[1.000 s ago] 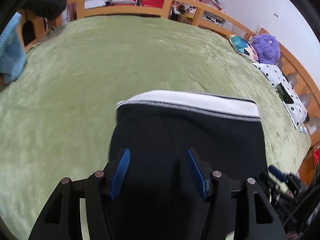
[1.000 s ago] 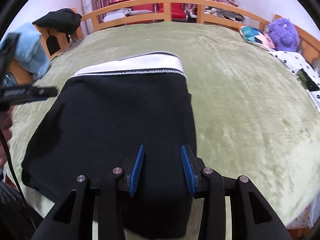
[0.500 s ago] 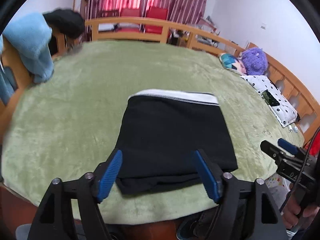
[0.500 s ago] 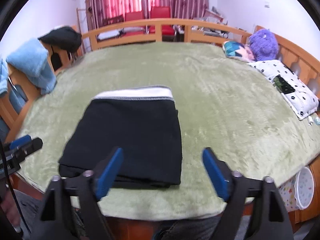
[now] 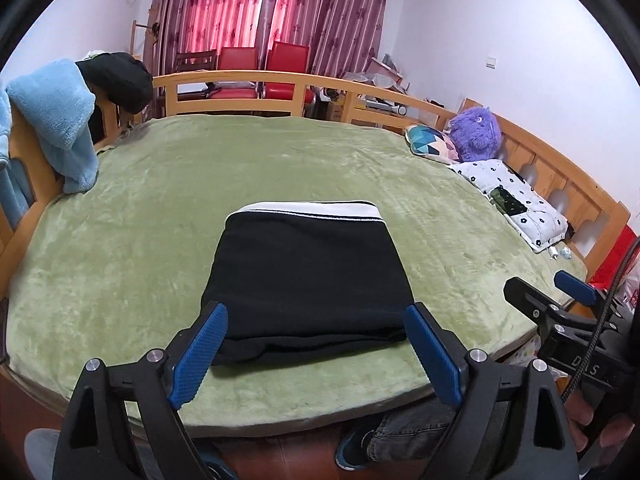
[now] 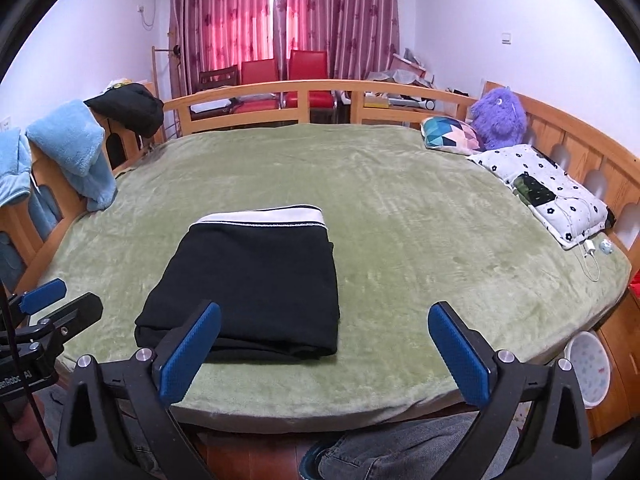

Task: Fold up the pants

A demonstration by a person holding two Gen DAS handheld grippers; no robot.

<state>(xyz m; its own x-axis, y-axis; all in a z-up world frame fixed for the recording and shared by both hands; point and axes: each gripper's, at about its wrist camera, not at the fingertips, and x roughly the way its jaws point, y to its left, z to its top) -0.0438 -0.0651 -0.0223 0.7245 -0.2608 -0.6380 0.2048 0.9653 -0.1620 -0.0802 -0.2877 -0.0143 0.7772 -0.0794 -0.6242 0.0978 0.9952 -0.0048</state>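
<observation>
The black pants (image 5: 306,276) lie folded into a compact rectangle near the front edge of the green bed, white waistband at the far end; they also show in the right wrist view (image 6: 248,284). My left gripper (image 5: 316,348) is open and empty, held back off the bed's front edge, apart from the pants. My right gripper (image 6: 324,348) is open wide and empty, also behind the front edge, to the right of the pants. The right gripper shows at the left view's right edge (image 5: 560,292), the left gripper at the right view's left edge (image 6: 48,308).
The green blanket (image 6: 400,220) covers the bed inside a wooden rail (image 6: 304,92). A blue towel (image 5: 60,120) and dark garment (image 5: 120,76) hang on the left rail. Pillows (image 6: 552,196) and a purple plush (image 6: 498,118) lie right. A white bin (image 6: 590,368) stands on the floor.
Both grippers have opened wider and pulled back and up from the pants, past the bed's front edge. The folded pants stay in place on the bed.
</observation>
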